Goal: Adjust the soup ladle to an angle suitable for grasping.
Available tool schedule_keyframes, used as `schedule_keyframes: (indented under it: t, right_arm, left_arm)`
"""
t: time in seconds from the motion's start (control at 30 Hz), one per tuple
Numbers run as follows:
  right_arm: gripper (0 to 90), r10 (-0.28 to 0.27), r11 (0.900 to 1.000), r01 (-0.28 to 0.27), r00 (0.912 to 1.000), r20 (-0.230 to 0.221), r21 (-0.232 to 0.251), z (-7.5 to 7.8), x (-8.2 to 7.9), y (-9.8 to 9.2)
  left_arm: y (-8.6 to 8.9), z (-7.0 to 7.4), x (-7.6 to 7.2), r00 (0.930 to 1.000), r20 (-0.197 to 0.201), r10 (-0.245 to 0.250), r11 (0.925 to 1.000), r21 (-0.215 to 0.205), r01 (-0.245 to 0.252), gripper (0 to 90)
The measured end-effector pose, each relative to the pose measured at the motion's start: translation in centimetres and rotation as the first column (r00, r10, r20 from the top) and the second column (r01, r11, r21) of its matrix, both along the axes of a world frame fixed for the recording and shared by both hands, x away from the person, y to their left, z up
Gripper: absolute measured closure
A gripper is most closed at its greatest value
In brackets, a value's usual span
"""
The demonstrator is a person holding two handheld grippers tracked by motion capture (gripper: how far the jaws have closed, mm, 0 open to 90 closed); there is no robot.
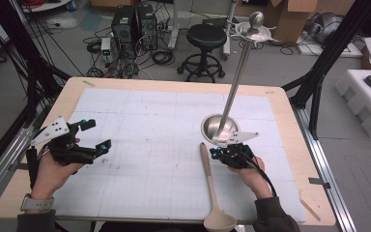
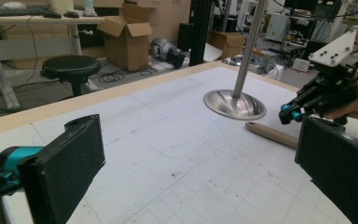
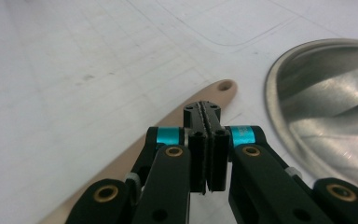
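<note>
Wooden-edged table [image 1: 290,125] under a white gridded mat [image 1: 149,130]. On the mat — the round steel base of a stand [image 1: 221,129], far right; a wooden ladle [image 1: 211,188] just beside it, bowl end over the near edge.

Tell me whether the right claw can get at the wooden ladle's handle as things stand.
Probably yes: the right claw hangs just above the wooden ladle handle, with nothing between them. Its jaws are shut, so they must open first; the metal stand base sits close beside.
</note>
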State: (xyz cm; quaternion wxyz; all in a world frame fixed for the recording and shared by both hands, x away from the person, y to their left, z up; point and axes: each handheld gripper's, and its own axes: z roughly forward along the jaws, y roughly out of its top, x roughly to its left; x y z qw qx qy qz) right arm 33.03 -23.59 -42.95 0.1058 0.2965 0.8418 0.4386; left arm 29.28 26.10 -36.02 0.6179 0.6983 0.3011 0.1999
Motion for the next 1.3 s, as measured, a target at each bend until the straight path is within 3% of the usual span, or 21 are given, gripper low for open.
schedule_keyframes:
  t: [0.1, 0.2, 0.3, 0.47, 0.53, 0.8, 0.93, 0.97, 1.17, 1.3]
  right_arm:
    - [89.7, 0.019, 0.998, -0.019, 0.9998, 0.0, 0.057, 0.7, -1.7, -0.3]
    - [89.7, 0.04, 0.997, -0.041, 0.9991, 0.016, 0.061, 0.9, -2.6, -0.3]
    - [89.7, 0.091, 0.993, -0.093, 0.9955, 0.026, 0.074, 1.3, -4.6, 0.0]
    - [89.5, 0.148, 0.988, -0.149, 0.9889, 0.01, 0.036, 1.0, -6.2, 0.9]
    - [89.4, 0.175, 0.984, -0.175, 0.9846, -0.009, -0.042, 0.1, -7.1, 1.8]
    - [90.0, 0.246, 0.964, -0.251, 0.9676, -0.055, -0.086, -0.6, -9.1, 3.1]
    - [90.0, 0.259, 0.96, -0.265, 0.9634, -0.069, -0.093, -0.7, -9.3, 3.1]
    - [90.0, 0.265, 0.955, -0.275, 0.9598, -0.091, -0.111, -0.9, -9.3, 3.1]
    - [90.0, 0.3, 0.941, -0.315, 0.946, -0.123, -0.126, -1.1, -9.5, 3.2]
    - [90.0, 0.286, 0.944, -0.302, 0.9496, -0.128, -0.133, -0.9, -9.8, 3.0]
  left_arm:
    - [0.1, 0.1, -0.1, 1.0, 0.004, 0.001, 1.0, -0.004, -0.001, 1.8]
    - [0.1, 0.1, -0.1, 1.0, 0.003, 0.001, 1.0, -0.004, -0.001, 1.8]
    - [0.1, 0.1, 0.0, 1.0, 0.003, 0.002, 1.0, -0.006, -0.002, 1.8]
    - [0.1, 0.2, -0.1, 1.0, 0.007, 0.003, 1.0, -0.009, -0.003, 1.8]
    - [0.2, 0.3, -0.2, 0.9999, 0.011, 0.005, 0.9999, -0.009, -0.005, 1.8]
    - [0.6, 0.6, -0.2, 0.9998, 0.018, 0.008, 0.9998, -0.02, -0.008, 1.8]
    - [0.5, 0.5, -0.2, 0.9999, 0.016, 0.005, 0.9998, -0.018, -0.005, 1.8]
    - [0.5, 0.5, -0.2, 0.9999, 0.016, 0.006, 0.9998, -0.017, -0.005, 1.8]
    - [0.5, 0.5, -0.2, 0.9999, 0.014, 0.006, 0.9999, -0.01, -0.006, 1.8]
    - [0.4, 0.4, -0.1, 0.9999, 0.011, 0.004, 1.0, -0.009, -0.004, 1.8]
